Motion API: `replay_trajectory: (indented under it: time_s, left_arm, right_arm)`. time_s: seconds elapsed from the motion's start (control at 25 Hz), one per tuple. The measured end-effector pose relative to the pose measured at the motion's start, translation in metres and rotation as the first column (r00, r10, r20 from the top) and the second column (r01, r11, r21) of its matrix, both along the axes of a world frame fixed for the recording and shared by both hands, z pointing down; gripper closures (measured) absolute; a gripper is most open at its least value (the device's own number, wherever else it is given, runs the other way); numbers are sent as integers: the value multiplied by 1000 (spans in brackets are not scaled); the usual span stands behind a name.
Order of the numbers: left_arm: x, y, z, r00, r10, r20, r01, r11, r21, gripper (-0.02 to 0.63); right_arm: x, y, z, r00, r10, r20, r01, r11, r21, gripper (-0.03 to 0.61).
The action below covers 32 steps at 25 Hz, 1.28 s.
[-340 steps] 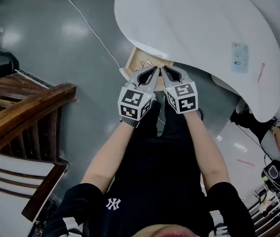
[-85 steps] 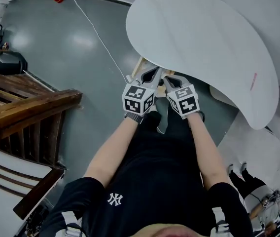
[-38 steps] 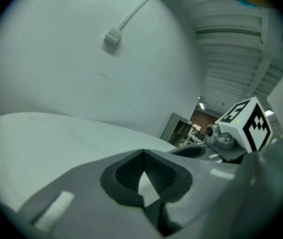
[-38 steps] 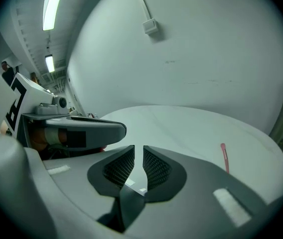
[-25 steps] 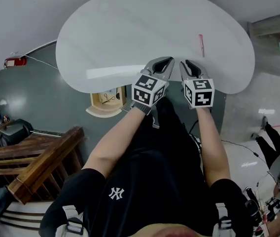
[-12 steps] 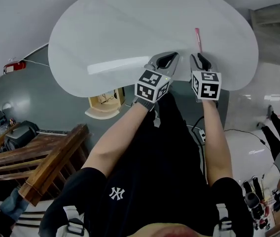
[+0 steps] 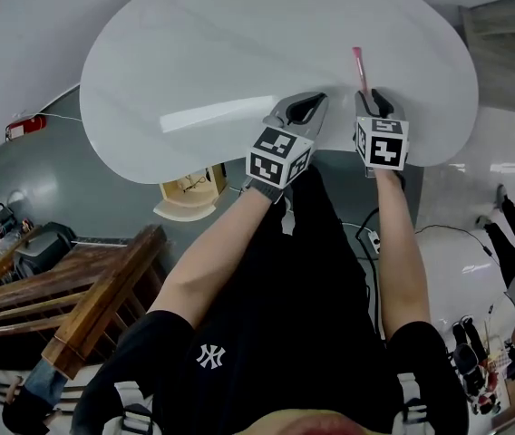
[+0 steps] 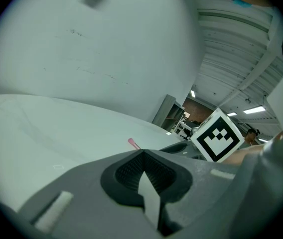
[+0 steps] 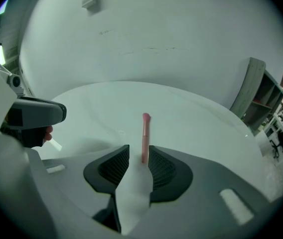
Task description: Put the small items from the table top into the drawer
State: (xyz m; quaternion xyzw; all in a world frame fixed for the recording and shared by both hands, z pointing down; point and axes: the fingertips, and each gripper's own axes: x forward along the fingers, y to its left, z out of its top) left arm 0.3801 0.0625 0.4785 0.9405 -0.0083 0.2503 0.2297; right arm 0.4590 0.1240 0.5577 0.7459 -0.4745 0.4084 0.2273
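Note:
A thin pink pen (image 7: 358, 65) lies on the white table (image 7: 239, 53) near its front edge, and it also shows as the pen (image 9: 145, 133). My right gripper (image 9: 139, 149) points down at it. Its jaws have just been opening, and the pen's near end lies in the gap without touching either pad, so the gripper is open. In the head view the right gripper (image 7: 375, 100) sits just short of the pen. My left gripper (image 7: 315, 102) hovers over the table edge to the left, shut and empty. The left gripper (image 8: 142, 154) sees the pen (image 8: 133, 143) ahead.
An open wooden drawer (image 7: 188, 191) holding small items sticks out under the table's left part. A wooden railing (image 7: 85, 306) stands at the lower left. The right gripper's marker cube (image 8: 217, 136) shows beside the left gripper. A wall rises behind the table.
Both grippers have moved forward and down over the table's front edge. The right one has come up to the near end of the pink pen, and its jaws stand wider.

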Motion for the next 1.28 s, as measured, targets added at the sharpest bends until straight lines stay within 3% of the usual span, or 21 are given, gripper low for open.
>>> replay_trajectory:
  time_s: [0.56,0.96,1.28]
  left_arm:
    - [11,4,15,1000,11,7,-10,999,-35,614]
    - [4,1,12,1000,-3,8,3,999,-37,614]
    - [-19,-10,0,999,-50,-5,50,999,-22,614]
  right_arm:
    - [5,-4,23,1000,1,7,-1,999,-49,436]
    - [2,-9,25,1000,-16,3,16,996,-91,523]
    - [-13,-14,13,1000,-11,25,11,999,-32,523]
